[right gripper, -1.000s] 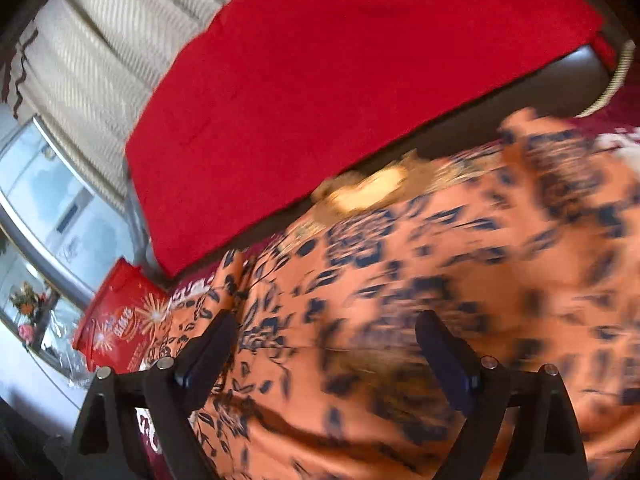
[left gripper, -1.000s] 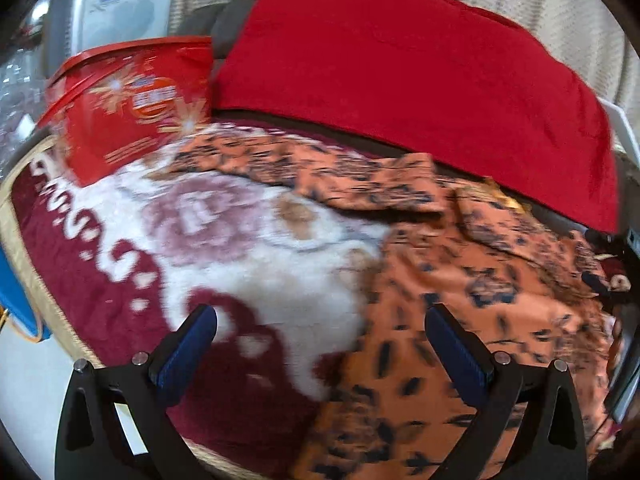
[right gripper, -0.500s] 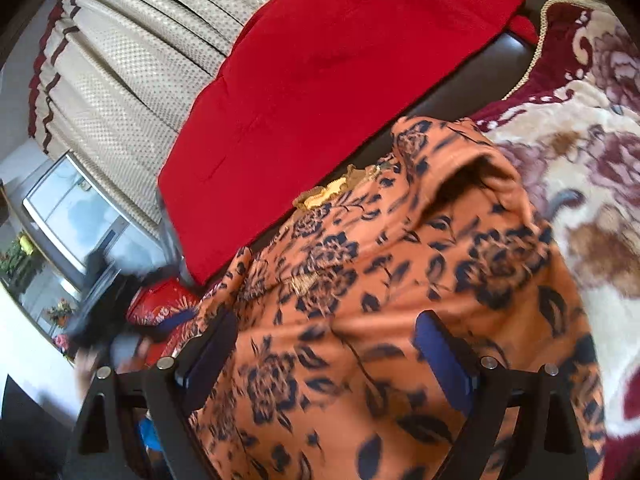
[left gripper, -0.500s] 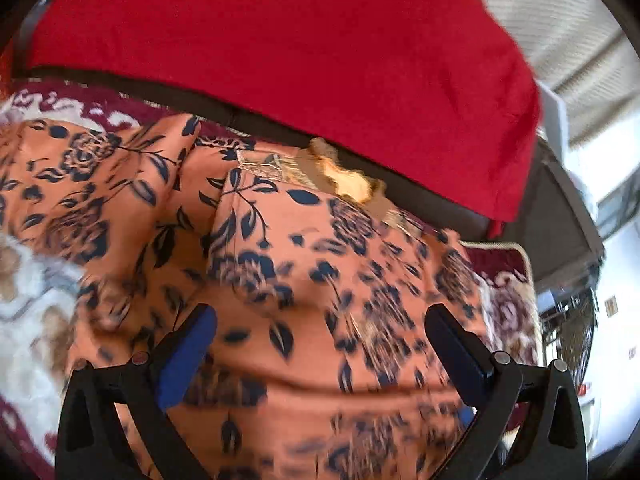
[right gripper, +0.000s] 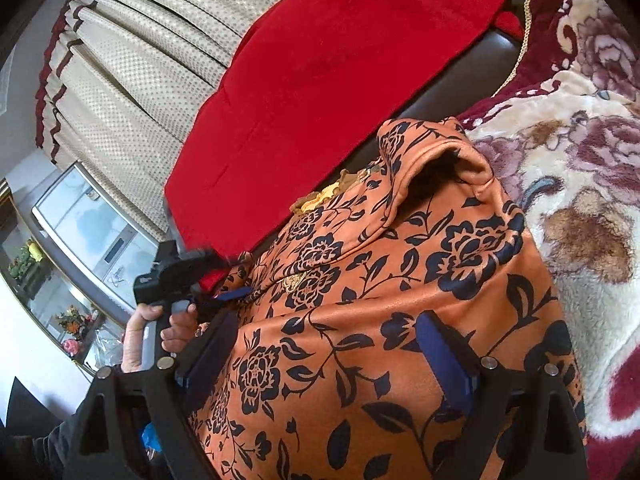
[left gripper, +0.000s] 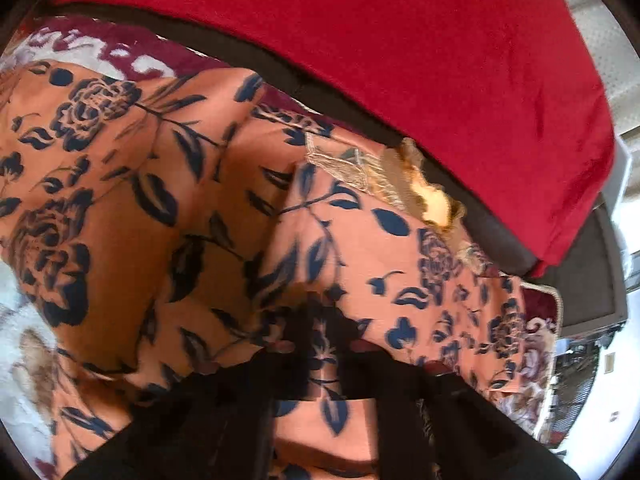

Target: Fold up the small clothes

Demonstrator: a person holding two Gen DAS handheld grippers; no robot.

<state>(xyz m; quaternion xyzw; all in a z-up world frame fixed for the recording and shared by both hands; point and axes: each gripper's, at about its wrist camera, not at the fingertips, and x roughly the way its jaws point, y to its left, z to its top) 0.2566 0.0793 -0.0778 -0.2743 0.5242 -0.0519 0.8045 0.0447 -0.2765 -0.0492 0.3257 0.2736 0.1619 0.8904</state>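
An orange garment with dark blue flowers [left gripper: 224, 208] lies spread on a plush floral blanket [left gripper: 24, 344]. It has a gold lace collar [left gripper: 420, 188]. In the left wrist view my left gripper [left gripper: 324, 344] is shut on a pinch of this garment, with the cloth bunched between its dark fingers. In the right wrist view the garment [right gripper: 360, 320] fills the middle, and my right gripper [right gripper: 324, 364] is open just above it. The left gripper [right gripper: 224, 294] shows there too, at the garment's left edge, held by a hand.
A red cloth [left gripper: 400, 40] drapes over the dark sofa back [left gripper: 492, 236] behind the garment; it also shows in the right wrist view [right gripper: 320, 100]. The floral blanket [right gripper: 580, 160] extends right. Cream curtains [right gripper: 132, 68] and a glass cabinet [right gripper: 80, 232] stand at the left.
My left gripper swung right from the blanket onto the garment and closed on its cloth. My right gripper stayed open and pulled back, so more of the garment shows.
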